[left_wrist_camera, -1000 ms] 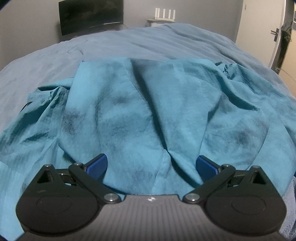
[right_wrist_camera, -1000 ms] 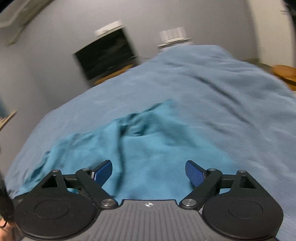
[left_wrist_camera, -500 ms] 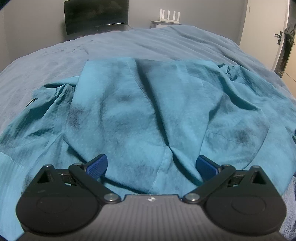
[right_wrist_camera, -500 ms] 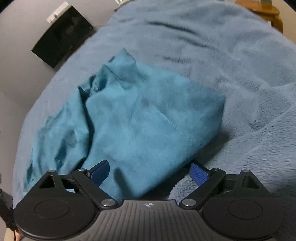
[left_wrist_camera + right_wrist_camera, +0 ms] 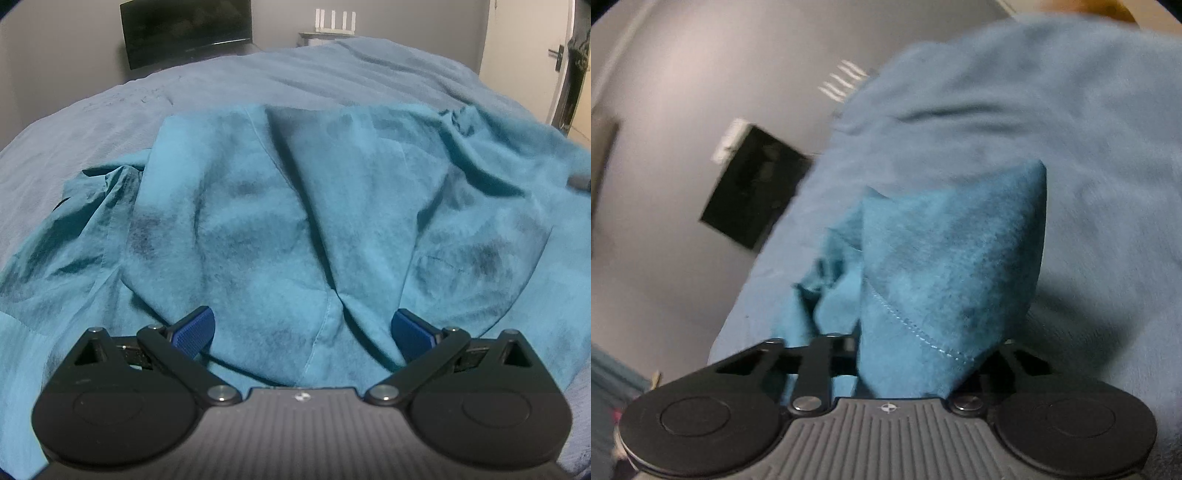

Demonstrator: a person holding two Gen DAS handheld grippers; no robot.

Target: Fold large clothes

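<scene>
A: Left wrist view first: my left tongs (image 5: 301, 328) are spread wide, blue pads (image 5: 194, 326) apart, with the teal garment (image 5: 295, 221) lying rumpled just ahead of them on the blue bed cover (image 5: 332, 74).

B: And the right?

A: My right tongs (image 5: 916, 365) are pinching a corner of the teal garment (image 5: 945, 266); its stitched hem bunches right between them, hiding the pads. Beyond it I see the bed cover (image 5: 1089, 147) and a dark screen (image 5: 753, 188) on the wall, blurred.
</scene>
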